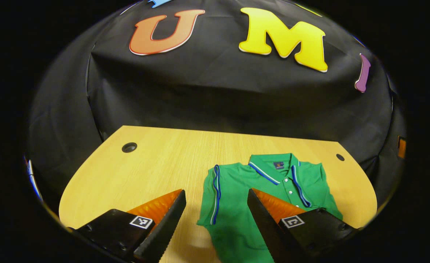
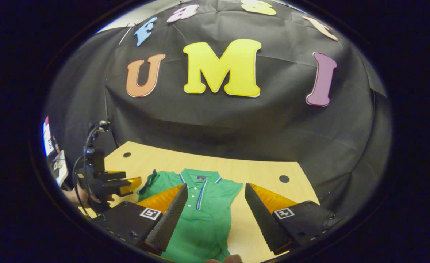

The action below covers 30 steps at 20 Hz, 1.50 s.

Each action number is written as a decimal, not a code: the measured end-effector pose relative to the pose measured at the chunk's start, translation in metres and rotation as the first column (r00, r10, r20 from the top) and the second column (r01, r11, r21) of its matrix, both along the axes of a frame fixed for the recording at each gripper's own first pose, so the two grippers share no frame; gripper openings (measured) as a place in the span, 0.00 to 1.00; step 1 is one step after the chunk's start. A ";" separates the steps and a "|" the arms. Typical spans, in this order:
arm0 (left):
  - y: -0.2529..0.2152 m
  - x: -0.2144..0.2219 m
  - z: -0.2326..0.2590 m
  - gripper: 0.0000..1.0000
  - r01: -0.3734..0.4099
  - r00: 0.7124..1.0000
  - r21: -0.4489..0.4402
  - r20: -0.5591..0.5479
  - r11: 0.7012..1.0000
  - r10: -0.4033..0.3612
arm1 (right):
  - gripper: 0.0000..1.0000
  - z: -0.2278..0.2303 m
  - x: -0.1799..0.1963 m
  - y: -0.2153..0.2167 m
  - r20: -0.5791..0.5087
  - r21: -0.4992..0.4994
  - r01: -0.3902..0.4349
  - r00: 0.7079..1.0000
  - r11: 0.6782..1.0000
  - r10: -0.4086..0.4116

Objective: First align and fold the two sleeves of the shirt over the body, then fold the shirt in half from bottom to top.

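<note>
A green polo shirt (image 2: 200,212) lies flat on the wooden desk (image 2: 266,171), collar toward the booth wall. The right gripper (image 2: 215,215) hangs wide open above the shirt's lower half. The left gripper (image 2: 127,184), held by a hand (image 2: 81,199), hovers just beside the shirt's sleeve (image 2: 147,186).

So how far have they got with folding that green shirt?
Partway, it seems. The green shirt lies collar-up on the wooden table, and both sleeves look already folded in over its body, striped cuff on top. Nothing is in hand: the left gripper and the right gripper hover open above it. Left: the bottom-to-top fold.
</note>
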<state>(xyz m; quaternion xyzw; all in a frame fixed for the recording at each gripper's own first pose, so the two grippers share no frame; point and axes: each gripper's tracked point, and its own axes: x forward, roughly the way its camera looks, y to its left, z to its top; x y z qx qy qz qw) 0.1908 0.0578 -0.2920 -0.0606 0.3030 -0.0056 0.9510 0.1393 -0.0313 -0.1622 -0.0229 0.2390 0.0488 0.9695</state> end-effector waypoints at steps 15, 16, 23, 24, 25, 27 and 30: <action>0.009 0.042 -0.076 0.34 0.078 0.990 0.033 -0.122 0.996 -0.074 | 0.92 -0.053 -0.002 -0.011 -0.172 0.060 0.047 0.984 0.997 -0.037; 0.008 0.043 -0.076 0.27 0.084 0.989 0.028 -0.126 0.996 -0.080 | 0.92 -0.056 -0.001 -0.011 -0.178 0.057 0.046 0.983 0.997 -0.035; 0.001 0.051 -0.014 0.06 0.096 0.995 0.041 -0.023 0.995 -0.095 | 0.96 -0.053 0.001 -0.020 -0.163 0.072 0.091 0.984 0.993 -0.078; -0.004 0.050 -0.006 0.06 0.090 0.996 0.037 -0.019 0.995 -0.089 | 0.96 -0.051 -0.001 -0.019 -0.165 0.081 0.091 0.983 0.993 -0.076; -0.008 0.048 -0.003 0.06 0.080 0.996 0.040 -0.032 0.996 -0.079 | 0.96 -0.049 -0.003 -0.020 -0.162 0.090 0.093 0.984 0.992 -0.077; -0.019 0.045 0.005 0.06 0.064 0.997 0.036 -0.051 0.997 -0.062 | 0.96 -0.043 -0.008 -0.023 -0.152 0.095 0.098 0.985 0.991 -0.083; -0.049 0.045 0.013 0.06 0.062 0.997 0.028 -0.055 0.998 -0.060 | 0.96 -0.036 -0.019 -0.034 -0.140 0.092 0.111 0.985 0.990 -0.098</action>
